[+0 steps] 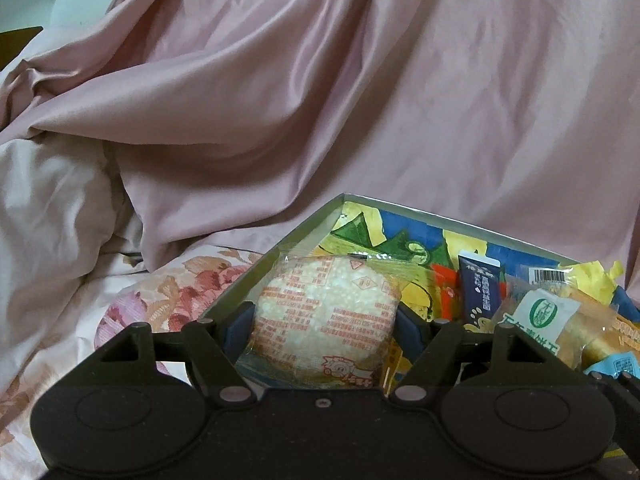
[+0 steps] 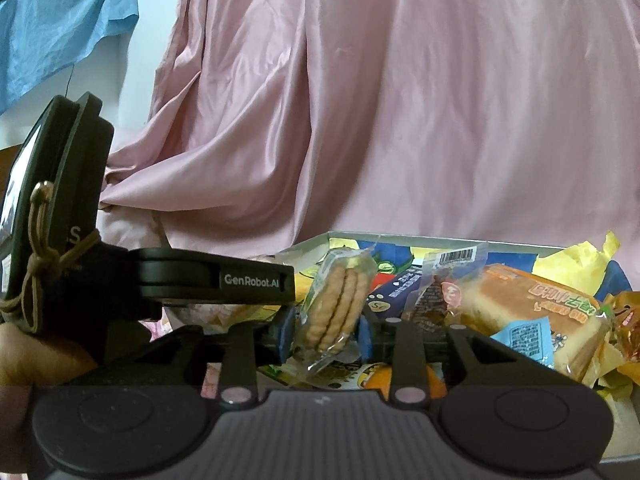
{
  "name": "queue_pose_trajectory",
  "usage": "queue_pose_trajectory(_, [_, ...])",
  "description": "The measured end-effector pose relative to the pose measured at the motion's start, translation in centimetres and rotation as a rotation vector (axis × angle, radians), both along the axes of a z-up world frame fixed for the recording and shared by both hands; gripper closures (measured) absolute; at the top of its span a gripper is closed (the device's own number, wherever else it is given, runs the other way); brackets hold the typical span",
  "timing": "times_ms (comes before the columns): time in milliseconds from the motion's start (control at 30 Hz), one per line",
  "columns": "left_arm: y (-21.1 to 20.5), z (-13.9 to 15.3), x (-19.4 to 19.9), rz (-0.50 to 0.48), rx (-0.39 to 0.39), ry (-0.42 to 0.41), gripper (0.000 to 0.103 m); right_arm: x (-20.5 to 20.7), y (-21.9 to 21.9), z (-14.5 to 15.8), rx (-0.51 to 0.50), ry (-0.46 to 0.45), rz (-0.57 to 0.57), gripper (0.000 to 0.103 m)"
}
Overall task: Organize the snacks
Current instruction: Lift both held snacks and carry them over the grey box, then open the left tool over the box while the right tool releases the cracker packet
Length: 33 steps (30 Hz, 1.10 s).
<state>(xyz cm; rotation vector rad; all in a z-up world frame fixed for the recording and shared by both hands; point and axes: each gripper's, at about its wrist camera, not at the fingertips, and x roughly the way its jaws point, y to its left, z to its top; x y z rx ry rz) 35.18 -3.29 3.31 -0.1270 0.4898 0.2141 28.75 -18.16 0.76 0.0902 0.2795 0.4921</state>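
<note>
Two handheld grippers work over an open snack box (image 1: 280, 248) whose inside is printed in bright blue, yellow and green; it sits on a bed with a floral sheet (image 1: 168, 292), and a pink satin quilt (image 1: 360, 100) is heaped behind it.

At the box's left corner, the left gripper (image 1: 325, 326) is clamped on a round puffed-rice cake (image 1: 326, 316) in clear wrap with red print, its blue pads pressed against both sides of the cake.

Near the box's front edge, the right gripper (image 2: 328, 330) has a clear packet of sandwich biscuits (image 2: 335, 312) standing upright between its blue pads. The jaws are narrow, but the packet looks loose in the gap; whether the pads touch the wrapper I cannot tell.

Other snacks fill the box: a dark blue sachet (image 1: 478, 292) leaning near the middle, a wrapped loaf cake (image 2: 532, 316) toward the right side, and torn yellow paper (image 2: 576, 264) at the far right corner. A person's hand (image 2: 36, 356) shows at the left of the right wrist view, gripping the left tool's handle.
</note>
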Motion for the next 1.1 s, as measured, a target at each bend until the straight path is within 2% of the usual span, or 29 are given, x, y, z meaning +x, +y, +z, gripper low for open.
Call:
queue_pose_trajectory(67, [0.1, 0.0, 0.0, 0.001, -0.005, 0.0, 0.028, -0.1, 0.1, 0.0, -0.007, -0.006, -0.002, 0.061])
queue_pose_trajectory(133, [0.2, 0.0, 0.0, -0.001, -0.013, 0.002, 0.025, -0.2, 0.1, 0.0, -0.013, -0.013, -0.003, 0.051])
queue_pose_trajectory(267, [0.6, 0.1, -0.2, 0.016, -0.028, -0.009, 0.016, -0.2, 0.1, -0.1, -0.019, -0.015, -0.012, 0.04])
queue_pose_trajectory(333, [0.8, 0.1, -0.4, 0.019, -0.036, -0.014, 0.014, -0.2, 0.2, -0.1, -0.021, -0.014, -0.022, 0.031])
queue_pose_trajectory(400, [0.8, 0.1, -0.4, 0.019, -0.035, -0.015, 0.014, -0.1, 0.1, -0.2, -0.021, -0.012, -0.035, 0.026])
queue_pose_trajectory(667, [0.7, -0.1, -0.6, 0.013, -0.021, -0.02, 0.011, 0.0, 0.1, -0.3, -0.023, -0.012, -0.033, 0.021])
queue_pose_trajectory(767, [0.6, -0.1, -0.7, 0.019, -0.006, -0.027, 0.003, -0.1, 0.1, -0.2, -0.022, -0.012, -0.033, 0.019])
queue_pose_trajectory(1100, [0.7, 0.2, -1.2, 0.036, -0.001, -0.049, 0.001, -0.4, 0.2, -0.2, -0.027, -0.035, -0.043, 0.009])
